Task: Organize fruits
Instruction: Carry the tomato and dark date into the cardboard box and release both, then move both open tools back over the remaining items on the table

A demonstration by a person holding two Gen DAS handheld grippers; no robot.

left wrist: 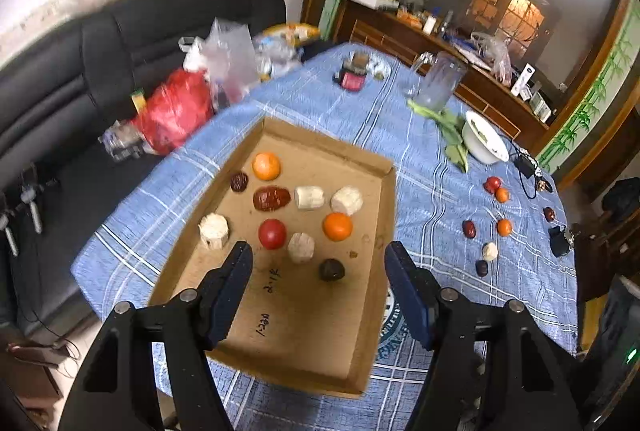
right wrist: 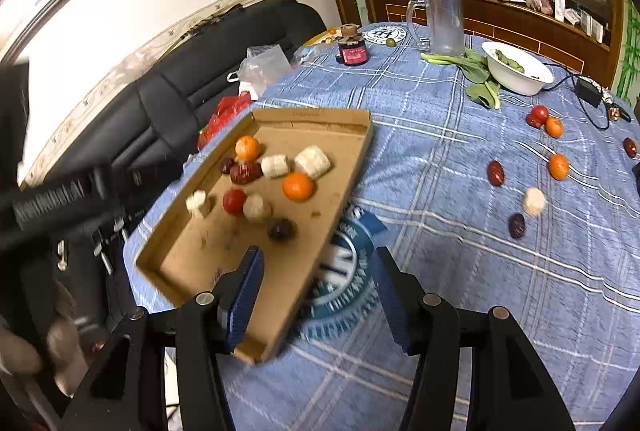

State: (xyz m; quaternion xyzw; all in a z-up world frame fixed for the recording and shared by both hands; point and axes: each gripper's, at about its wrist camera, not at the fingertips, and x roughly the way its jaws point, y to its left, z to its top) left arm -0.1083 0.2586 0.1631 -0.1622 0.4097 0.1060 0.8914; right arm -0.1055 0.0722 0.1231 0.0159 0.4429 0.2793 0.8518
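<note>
Left gripper [left wrist: 318,255] spread, empty, above cardboard tray [left wrist: 372,311] with oranges, dates, pale chunks. Right gripper [right wrist: 318,263] spread, empty, over tray edge. Loose fruits [right wrist: 535,201] on tablecloth [right wrist: 460,271].

My tray [left wrist: 372,271] is plain brown cardboard, matt and a little stained, lying on a blue checked cloth [left wrist: 440,191] with a soft woven look. The small oranges [left wrist: 266,165] and the red tomato [left wrist: 272,233] in it shine smooth, while the pale chunks [left wrist: 214,229] beside them look rough and chalky. Further off stand a clear glassy mug [right wrist: 442,23] and a glossy white bowl [right wrist: 516,75], and the sofa [left wrist: 80,71] looks like dark, faintly shiny leather.
</note>
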